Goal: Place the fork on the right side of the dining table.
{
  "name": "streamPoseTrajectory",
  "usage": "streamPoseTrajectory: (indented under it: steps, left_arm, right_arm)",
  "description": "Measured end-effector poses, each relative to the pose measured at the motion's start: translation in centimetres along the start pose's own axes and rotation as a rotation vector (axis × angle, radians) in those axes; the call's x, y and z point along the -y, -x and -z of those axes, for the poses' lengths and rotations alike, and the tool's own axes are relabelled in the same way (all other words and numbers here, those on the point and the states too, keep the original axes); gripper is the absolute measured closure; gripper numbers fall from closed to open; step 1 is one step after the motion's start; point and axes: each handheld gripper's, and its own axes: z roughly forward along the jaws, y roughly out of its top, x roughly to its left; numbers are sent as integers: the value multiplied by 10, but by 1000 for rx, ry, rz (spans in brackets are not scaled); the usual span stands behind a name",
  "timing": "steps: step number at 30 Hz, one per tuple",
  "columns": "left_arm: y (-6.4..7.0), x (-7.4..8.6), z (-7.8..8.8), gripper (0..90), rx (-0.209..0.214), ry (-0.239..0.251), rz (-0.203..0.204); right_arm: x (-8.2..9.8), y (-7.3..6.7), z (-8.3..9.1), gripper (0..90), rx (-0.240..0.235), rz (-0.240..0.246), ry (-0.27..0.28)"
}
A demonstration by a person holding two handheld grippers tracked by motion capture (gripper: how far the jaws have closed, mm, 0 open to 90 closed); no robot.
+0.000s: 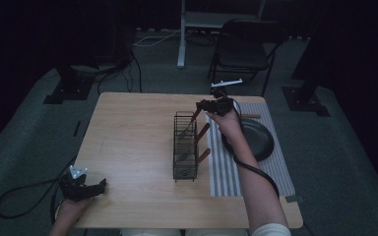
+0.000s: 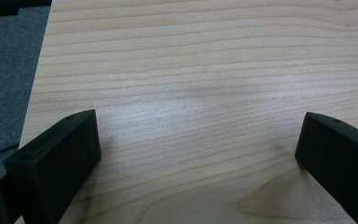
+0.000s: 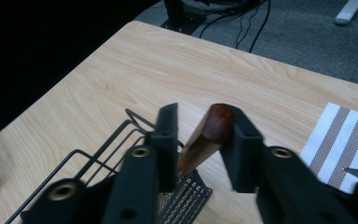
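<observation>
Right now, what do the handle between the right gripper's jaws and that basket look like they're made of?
Handle: likely wood, reddish-brown with a smooth, slightly glossy rounded end. Basket: black wire, probably coated metal, judging by its thin rods and fine mesh.

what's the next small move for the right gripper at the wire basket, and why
Probably finish closing, then lift straight up. The right gripper has its jaws either side of a brown wooden utensil handle that stands in the black wire basket, with a gap showing on one side, so the grip looks unfinished.
</observation>
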Motion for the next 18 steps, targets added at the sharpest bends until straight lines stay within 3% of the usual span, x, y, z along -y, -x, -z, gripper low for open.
streamPoseTrajectory:
  steps: [4, 5, 9, 13, 18]
  left_arm:
    - [0, 0, 0, 1, 0, 0, 0]
    - [0, 0, 0, 1, 0, 0, 0]
    - [0, 0, 0, 2, 0, 0, 0]
    - [0, 0, 0, 1, 0, 0, 0]
    - [0, 0, 0, 1, 0, 0, 0]
  right_arm:
    - [0, -1, 1, 742, -16, 10, -1]
    - [0, -2, 3, 778, -48, 10, -1]
    - [-1, -6, 5, 805, -104, 24, -4]
    - [-1, -13, 6, 806, -99, 59, -6]
    - [0, -17, 7, 806, -84, 62, 2]
